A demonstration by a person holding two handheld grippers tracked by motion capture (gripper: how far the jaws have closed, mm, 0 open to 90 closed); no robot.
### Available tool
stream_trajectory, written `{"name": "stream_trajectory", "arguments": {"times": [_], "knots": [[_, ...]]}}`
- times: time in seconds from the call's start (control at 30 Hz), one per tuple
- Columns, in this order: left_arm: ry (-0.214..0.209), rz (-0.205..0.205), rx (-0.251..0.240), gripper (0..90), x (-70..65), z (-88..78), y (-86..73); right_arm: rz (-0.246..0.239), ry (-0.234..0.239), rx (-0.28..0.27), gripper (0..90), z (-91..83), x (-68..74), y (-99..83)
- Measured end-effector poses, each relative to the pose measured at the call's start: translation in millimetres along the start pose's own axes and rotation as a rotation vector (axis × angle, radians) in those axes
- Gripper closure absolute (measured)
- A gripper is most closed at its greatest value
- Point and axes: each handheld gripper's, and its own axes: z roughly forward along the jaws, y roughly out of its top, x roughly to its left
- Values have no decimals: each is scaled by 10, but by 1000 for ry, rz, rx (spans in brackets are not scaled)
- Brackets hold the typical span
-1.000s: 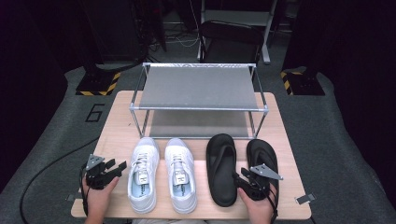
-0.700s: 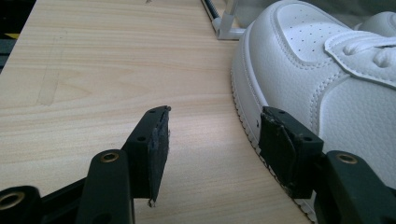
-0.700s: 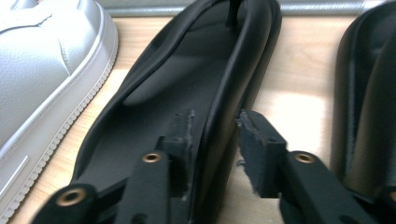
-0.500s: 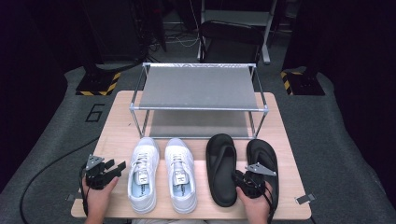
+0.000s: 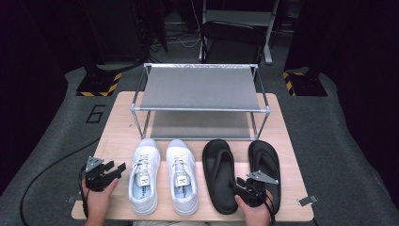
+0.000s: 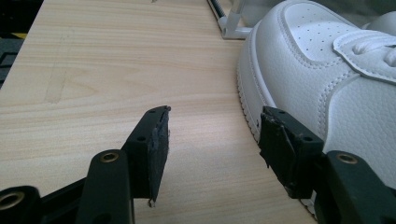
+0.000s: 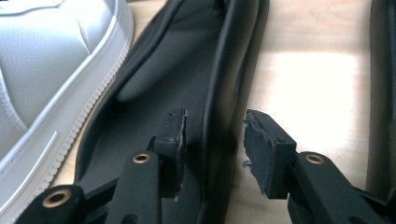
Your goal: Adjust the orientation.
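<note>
Two white sneakers and two black flip-flop sandals stand in a row on the wooden table. My left gripper rests low on the table, open and empty, its right jaw beside the left sneaker's side. My right gripper sits at the left sandal's heel. Its jaws have just been opening and straddle the sandal's raised right edge without pressing it.
A metal shoe rack with two grey shelves stands at the back of the table. The right sneaker lies close to the left of the sandal. Bare wood lies left of the sneakers. The other sandal borders my right gripper.
My right gripper has shifted very slightly by the left sandal's heel. The left hand and all shoes stay where they were.
</note>
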Motion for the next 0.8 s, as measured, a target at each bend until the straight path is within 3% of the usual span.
{"name": "stream_trajectory", "arguments": {"times": [0.33,0.43,0.57,0.63,0.8], "knots": [[3,4,0,428,5,-11,4,66,29,29,555,0,-30,-18],[12,0,-22,428,7,-3,0,86,49,35,550,7,-65,-14],[8,-4,-7,428,13,-17,3,157,81,59,539,18,-95,-18],[12,-6,-22,428,11,-8,-2,150,84,52,534,26,-117,-21],[15,-5,-22,428,7,-7,0,192,105,62,525,45,-112,-28]]}}
